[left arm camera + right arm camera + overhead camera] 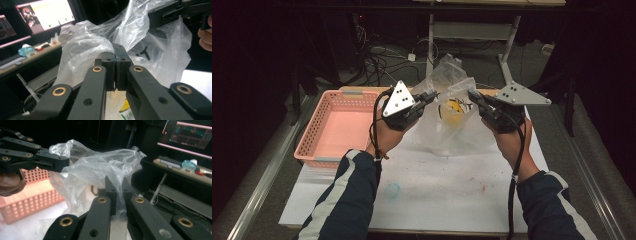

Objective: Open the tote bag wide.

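Both claws are clenched on the clear plastic bag [447, 107]: the left claw [430, 96] pinches its left rim, the right claw [473, 95] its right, holding it up just above the table [447, 185], right of the pink basket [319, 132], likely to spread its mouth.

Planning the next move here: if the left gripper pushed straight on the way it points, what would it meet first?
The clear bag itself: the left gripper is already shut on its film. Beyond that lies the right gripper, though depth is hard to judge.
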`<action>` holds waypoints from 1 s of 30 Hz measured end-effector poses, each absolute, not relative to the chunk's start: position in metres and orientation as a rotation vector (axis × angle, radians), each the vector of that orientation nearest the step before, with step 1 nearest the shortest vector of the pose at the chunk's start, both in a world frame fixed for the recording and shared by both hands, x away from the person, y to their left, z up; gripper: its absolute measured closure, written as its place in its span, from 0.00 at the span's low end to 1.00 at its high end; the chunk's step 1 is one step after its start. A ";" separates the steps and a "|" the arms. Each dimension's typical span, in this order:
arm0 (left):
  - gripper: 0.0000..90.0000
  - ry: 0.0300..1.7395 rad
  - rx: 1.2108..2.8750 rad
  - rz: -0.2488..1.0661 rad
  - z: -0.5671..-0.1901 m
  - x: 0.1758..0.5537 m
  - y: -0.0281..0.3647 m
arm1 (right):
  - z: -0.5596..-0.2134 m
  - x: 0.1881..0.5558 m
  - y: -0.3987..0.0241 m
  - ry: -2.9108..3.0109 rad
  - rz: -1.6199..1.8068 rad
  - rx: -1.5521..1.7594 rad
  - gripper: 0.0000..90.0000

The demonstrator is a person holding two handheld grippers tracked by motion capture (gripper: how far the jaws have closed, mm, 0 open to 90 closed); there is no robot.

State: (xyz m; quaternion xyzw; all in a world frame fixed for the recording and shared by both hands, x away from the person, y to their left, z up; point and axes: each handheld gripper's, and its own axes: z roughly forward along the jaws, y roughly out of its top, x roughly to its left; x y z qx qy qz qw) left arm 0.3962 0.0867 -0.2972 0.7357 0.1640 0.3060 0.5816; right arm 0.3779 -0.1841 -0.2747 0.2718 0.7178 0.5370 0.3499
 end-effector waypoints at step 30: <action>0.87 0.429 1.715 0.780 -0.268 0.411 0.087 | -0.246 0.400 -0.193 1.761 1.367 0.743 1.00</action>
